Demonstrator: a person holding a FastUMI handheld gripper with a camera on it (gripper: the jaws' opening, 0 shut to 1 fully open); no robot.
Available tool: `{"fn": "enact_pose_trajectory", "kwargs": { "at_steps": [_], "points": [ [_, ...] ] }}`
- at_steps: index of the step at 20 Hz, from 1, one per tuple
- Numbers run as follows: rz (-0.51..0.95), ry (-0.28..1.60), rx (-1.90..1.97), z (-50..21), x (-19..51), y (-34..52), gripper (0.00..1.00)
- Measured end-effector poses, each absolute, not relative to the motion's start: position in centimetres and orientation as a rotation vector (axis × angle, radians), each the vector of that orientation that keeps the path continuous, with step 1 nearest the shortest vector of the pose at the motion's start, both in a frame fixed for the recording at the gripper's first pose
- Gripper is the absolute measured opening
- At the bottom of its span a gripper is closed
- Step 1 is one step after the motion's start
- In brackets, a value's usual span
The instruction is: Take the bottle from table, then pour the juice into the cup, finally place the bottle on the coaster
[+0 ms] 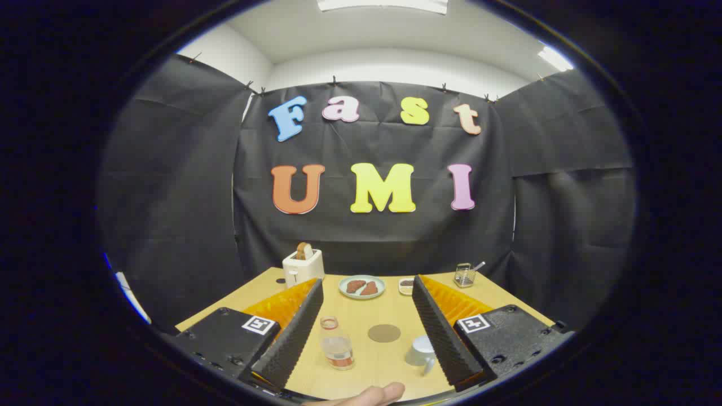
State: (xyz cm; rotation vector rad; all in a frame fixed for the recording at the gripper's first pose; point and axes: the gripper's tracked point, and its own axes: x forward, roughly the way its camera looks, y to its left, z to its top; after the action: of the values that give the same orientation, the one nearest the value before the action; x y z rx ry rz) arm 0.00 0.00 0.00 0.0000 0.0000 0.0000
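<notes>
1. The gripper hangs above the near part of the worktop with its fingers spread wide and nothing between the pads.
2. The bottle stands upright on the worktop, just inside the left finger, not yet gripped.
3. The cup sits by the right finger, and the round brown coaster lies bare between bottle and cup, slightly farther off.
4. A fingertip shows at the near edge.
5. At the far side stand a toaster, a plate and a small wire basket.
6. Judging by this, no step is done: grasping, pouring and setting the bottle on the coaster all remain.
</notes>
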Motion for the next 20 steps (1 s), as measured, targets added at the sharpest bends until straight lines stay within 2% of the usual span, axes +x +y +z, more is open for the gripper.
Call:
{"fn": "enact_pose_trajectory", "kwargs": {
  "at_steps": [20],
  "points": [
    [-0.012, -0.018, 0.01, 1.6, -1.4, -1.1, 1.0]
  ]
}}
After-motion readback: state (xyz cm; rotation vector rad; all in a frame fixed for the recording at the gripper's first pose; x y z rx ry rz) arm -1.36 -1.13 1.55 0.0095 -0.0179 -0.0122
